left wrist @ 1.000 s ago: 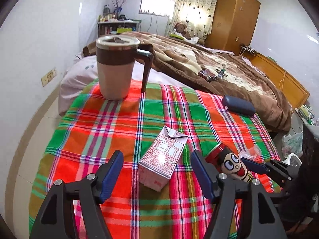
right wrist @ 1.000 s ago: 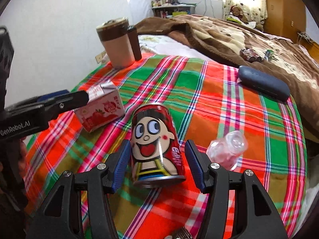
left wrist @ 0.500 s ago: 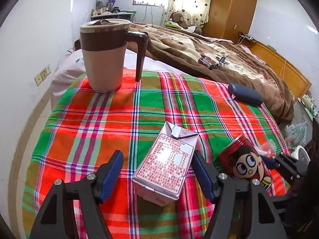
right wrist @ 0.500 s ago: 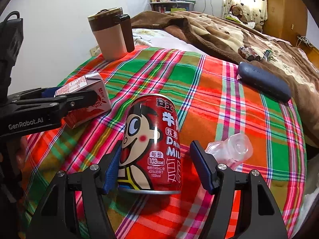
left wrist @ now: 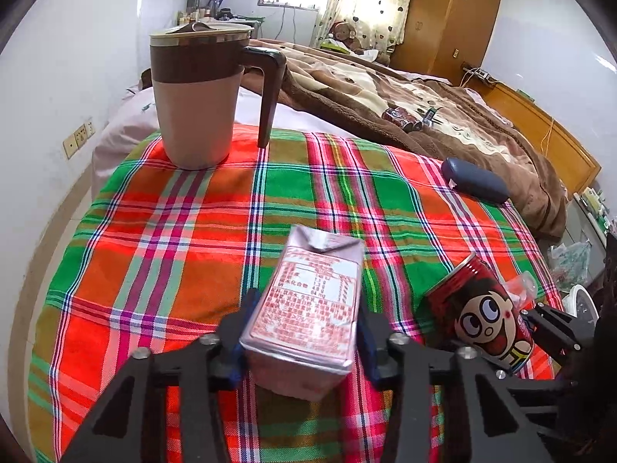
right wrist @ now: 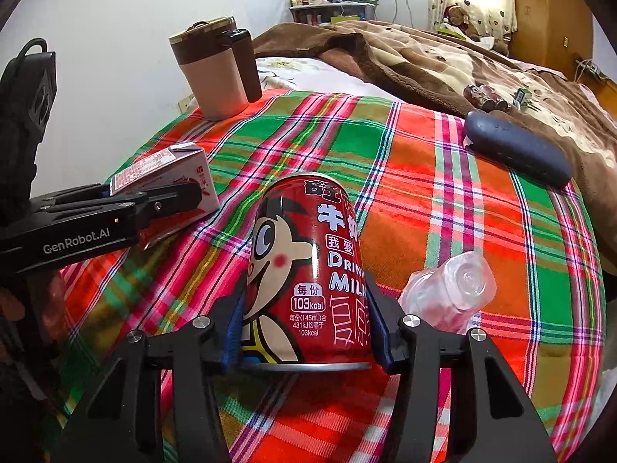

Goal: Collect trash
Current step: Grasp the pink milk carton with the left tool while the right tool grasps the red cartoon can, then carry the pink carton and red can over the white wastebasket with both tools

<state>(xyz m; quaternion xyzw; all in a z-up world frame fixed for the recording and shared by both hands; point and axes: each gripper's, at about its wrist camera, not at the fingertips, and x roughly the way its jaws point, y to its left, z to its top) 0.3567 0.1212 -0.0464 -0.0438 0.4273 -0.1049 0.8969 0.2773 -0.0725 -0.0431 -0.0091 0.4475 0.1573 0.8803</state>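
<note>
Red milk can (right wrist: 308, 274) sits pinched in the right gripper (right wrist: 306, 332); left gripper (left wrist: 304, 332) clamps the pink carton (left wrist: 308, 312).

Glossy metal can (right wrist: 308, 270), matt paper carton (left wrist: 308, 308), woven plaid cloth (left wrist: 185, 231), clear plastic bottle (right wrist: 451, 293)

Red can (right wrist: 308, 270); pink carton (left wrist: 308, 308); red-green plaid cloth (left wrist: 173, 231); beige-brown mug (left wrist: 198, 96).
</note>
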